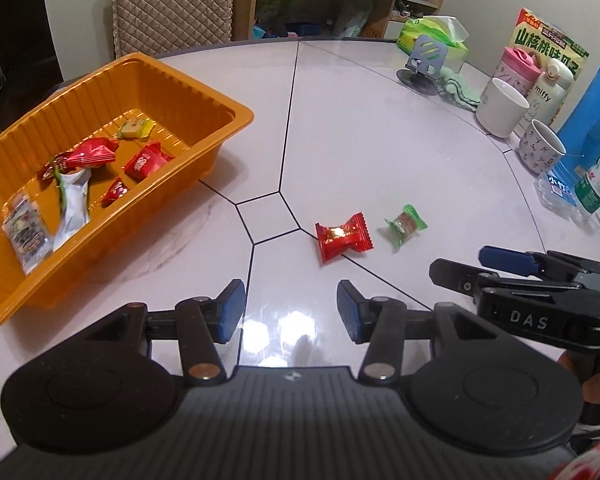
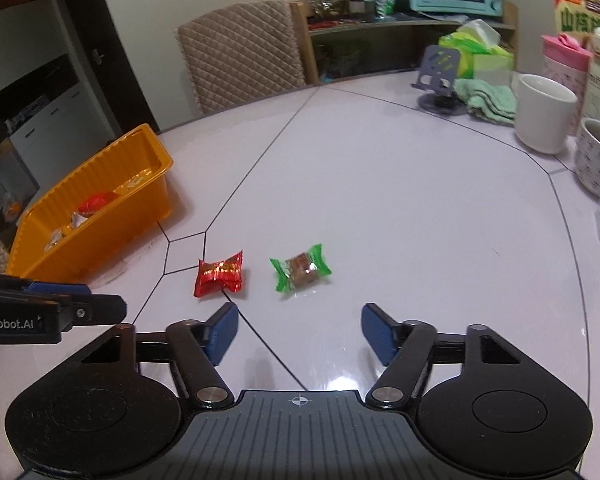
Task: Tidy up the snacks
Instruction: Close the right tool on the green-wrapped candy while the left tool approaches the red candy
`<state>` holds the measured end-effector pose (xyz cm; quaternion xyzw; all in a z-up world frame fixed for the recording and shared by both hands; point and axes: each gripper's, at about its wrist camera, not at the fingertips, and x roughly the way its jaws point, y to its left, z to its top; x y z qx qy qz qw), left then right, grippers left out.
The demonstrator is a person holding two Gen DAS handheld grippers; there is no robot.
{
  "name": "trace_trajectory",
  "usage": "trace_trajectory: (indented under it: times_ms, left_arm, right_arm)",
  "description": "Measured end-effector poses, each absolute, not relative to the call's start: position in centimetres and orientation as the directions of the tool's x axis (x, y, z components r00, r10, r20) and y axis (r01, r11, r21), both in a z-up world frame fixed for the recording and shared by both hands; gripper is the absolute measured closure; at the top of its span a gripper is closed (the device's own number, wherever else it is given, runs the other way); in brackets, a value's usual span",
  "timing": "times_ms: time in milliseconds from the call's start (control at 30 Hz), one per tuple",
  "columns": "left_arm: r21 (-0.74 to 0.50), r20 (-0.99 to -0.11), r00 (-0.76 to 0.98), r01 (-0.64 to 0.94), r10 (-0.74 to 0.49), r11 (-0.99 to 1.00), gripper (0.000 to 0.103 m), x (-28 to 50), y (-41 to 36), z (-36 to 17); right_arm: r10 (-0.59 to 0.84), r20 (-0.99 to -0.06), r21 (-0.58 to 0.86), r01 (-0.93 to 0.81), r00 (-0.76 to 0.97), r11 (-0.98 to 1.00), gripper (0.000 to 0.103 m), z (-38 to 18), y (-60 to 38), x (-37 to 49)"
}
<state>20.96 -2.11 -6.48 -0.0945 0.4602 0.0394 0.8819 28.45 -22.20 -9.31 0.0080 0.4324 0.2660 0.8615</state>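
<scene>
Two wrapped sweets lie loose on the pale round bench point(image 1: 380, 128), near its middle, with bare surface all around them. The bench's far rim curves past a quilted chair back point(image 2: 240, 56); its right edge is crowded with a white mug point(image 1: 502, 108), a patterned cup point(image 1: 540, 148), a blue box point(image 1: 592, 108) cut off by the frame, and plastic bottles point(image 1: 596, 184) only partly in view. The orange tray point(image 1: 220, 148) stands at the left side of the bench, well apart from the loose sweets, with open bench between. It holds several red packets, a yellow one and two pale pouches; in the right wrist view its near wall hides most of these. The left tongs point(image 1: 291, 310) hang over the bench with jaws apart and nothing between them, short of the red candy point(image 1: 342, 238). The right tongs point(image 2: 299, 332) also stand apart and empty, near the green candy point(image 2: 300, 268), which lies just beside the red one without touching. Print on both wrappers is too small to read. A hand at the right edge of the left wrist view is mostly cut off.
</scene>
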Motion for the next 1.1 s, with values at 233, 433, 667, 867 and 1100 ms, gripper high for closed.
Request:
trace_trajectory:
  times_ms: [233,433,667,867,1100]
  left_arm:
    - [-0.128,-0.822,0.57,-0.163,-0.012,0.978,0.056,22.9,-2.0,-7.3]
    - [-0.126,-0.825,0.565,-0.171,-0.007,0.977,0.056,24.1,-1.7,-7.7]
    - [-0.127,-0.829,0.559,-0.178,-0.005,0.976,0.056,24.8,-1.3,-8.1]
    - [-0.127,-0.831,0.556,-0.178,-0.007,0.976,0.054,25.2,-1.1,-8.3]
    - [-0.128,-0.832,0.555,-0.174,-0.01,0.976,0.053,25.5,-1.0,-8.4]
  right_arm:
    - [0.462,-0.739,0.21,-0.484,0.49,0.849,0.042,-10.5,-21.1,30.3]
    - [0.461,-0.746,0.189,-0.511,0.481,0.838,0.044,-11.5,-20.0,31.7]
    - [0.453,-0.754,0.155,-0.541,0.476,0.826,0.049,-12.4,-18.6,32.6]
    - [0.449,-0.759,0.142,-0.552,0.472,0.822,0.052,-12.7,-18.1,32.9]
    - [0.44,-0.762,0.124,-0.56,0.475,0.819,0.056,-12.9,-17.8,33.0]
